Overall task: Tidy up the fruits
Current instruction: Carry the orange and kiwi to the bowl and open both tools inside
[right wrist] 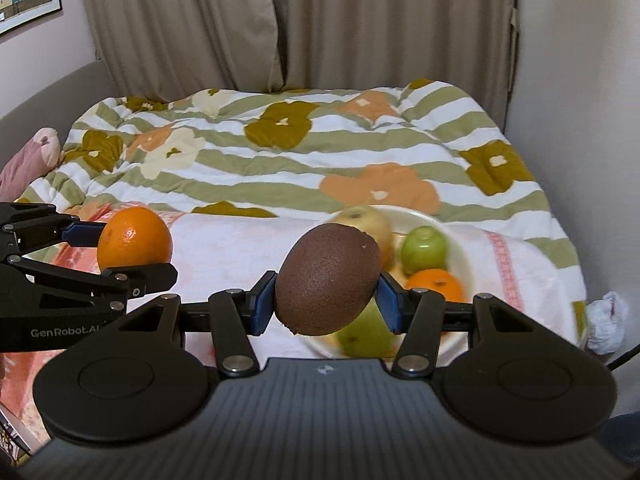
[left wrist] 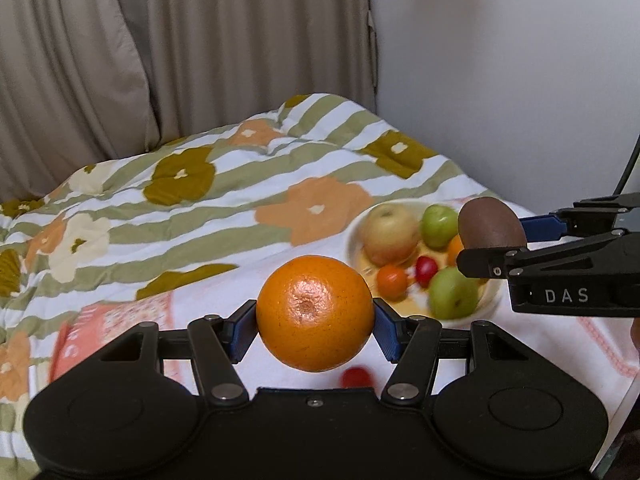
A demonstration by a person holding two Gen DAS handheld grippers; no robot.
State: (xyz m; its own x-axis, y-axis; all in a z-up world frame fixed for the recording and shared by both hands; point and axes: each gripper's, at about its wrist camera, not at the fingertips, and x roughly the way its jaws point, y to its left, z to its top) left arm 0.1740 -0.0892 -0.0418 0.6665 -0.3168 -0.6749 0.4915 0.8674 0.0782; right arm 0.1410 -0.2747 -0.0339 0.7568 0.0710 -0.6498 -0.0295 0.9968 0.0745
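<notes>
My left gripper (left wrist: 315, 320) is shut on a large orange (left wrist: 315, 312), held in the air above the towel; in the right wrist view the same orange (right wrist: 134, 238) hangs at the far left. My right gripper (right wrist: 327, 298) is shut on a brown kiwi (right wrist: 328, 278), raised in front of the white bowl (right wrist: 466, 264). The kiwi (left wrist: 491, 224) also shows at the right of the left wrist view. The bowl (left wrist: 354, 240) holds a yellowish apple (left wrist: 390, 236), green apples (left wrist: 454, 294), a small orange fruit (left wrist: 392, 280) and a red one (left wrist: 426, 268).
A small red fruit (left wrist: 357, 377) lies on the white and pink towel (right wrist: 228, 248) below the orange. The towel is spread on a flowered, striped quilt (right wrist: 280, 152). Curtains (right wrist: 280, 20) and a white wall close the far side. A crumpled white thing (right wrist: 608, 316) lies at the right.
</notes>
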